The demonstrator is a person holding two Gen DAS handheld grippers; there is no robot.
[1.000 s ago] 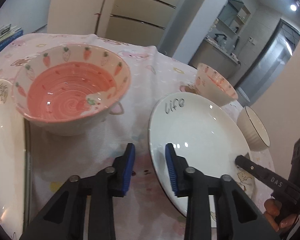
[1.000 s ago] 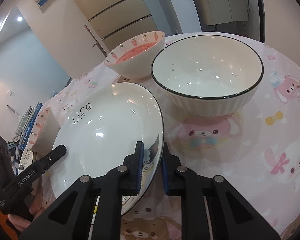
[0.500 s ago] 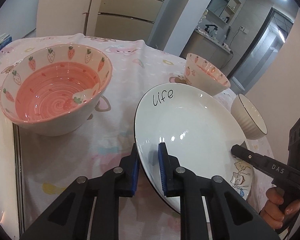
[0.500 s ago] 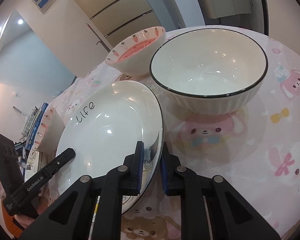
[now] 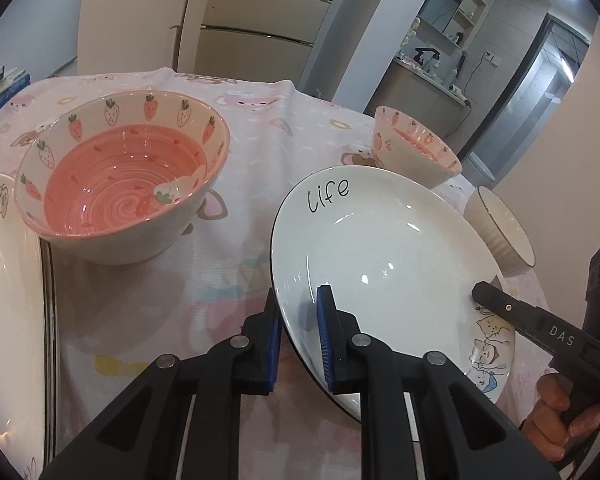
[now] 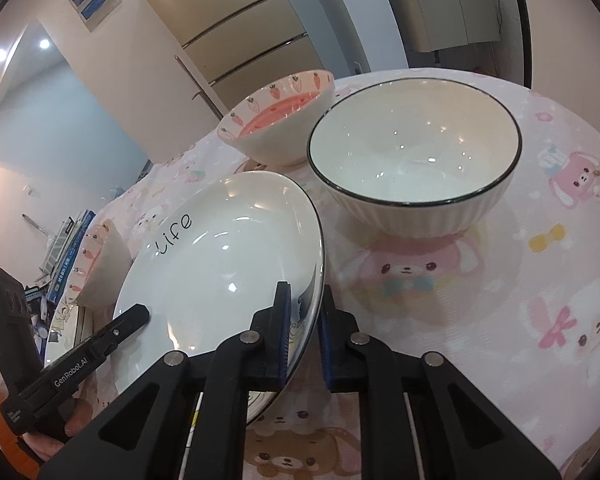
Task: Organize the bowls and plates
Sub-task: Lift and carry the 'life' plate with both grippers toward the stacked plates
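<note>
The white plate (image 5: 384, 264) lettered "life" is held between both tools over the worktop (image 5: 260, 160), which is covered with a pink cartoon-print cloth (image 6: 480, 280). The left tool (image 5: 299, 334) is clamped on the plate's near left rim, one blue pad under the edge and the other on the inner face. The right tool (image 6: 303, 330) is clamped on the opposite rim, beside the small cat drawing (image 5: 486, 344) printed near that edge; its jaws are pressing in the last little way with the rim between them. In the left wrist view the plate tilts, its left edge raised off the cloth. Each tool also shows in the other's view, with a person's hand (image 5: 560, 412) wrapped around the handle of the right one. To the left of the plate, a large pink strawberry bowl (image 5: 120, 176) stands on the cloth, well apart from it. Beyond the plate on the far side sits a smaller pink strawberry bowl (image 6: 278, 118), and just right of that a white ribbed bowl (image 6: 414, 156) with a dark rim; the two bowls look to be touching or nearly so. At the far left edge of the left wrist view lies another white plate (image 5: 8, 292), only partly in sight, resting on what appears to be a stack. A pile of books (image 6: 66, 248) lies past the worktop's left side.
</note>
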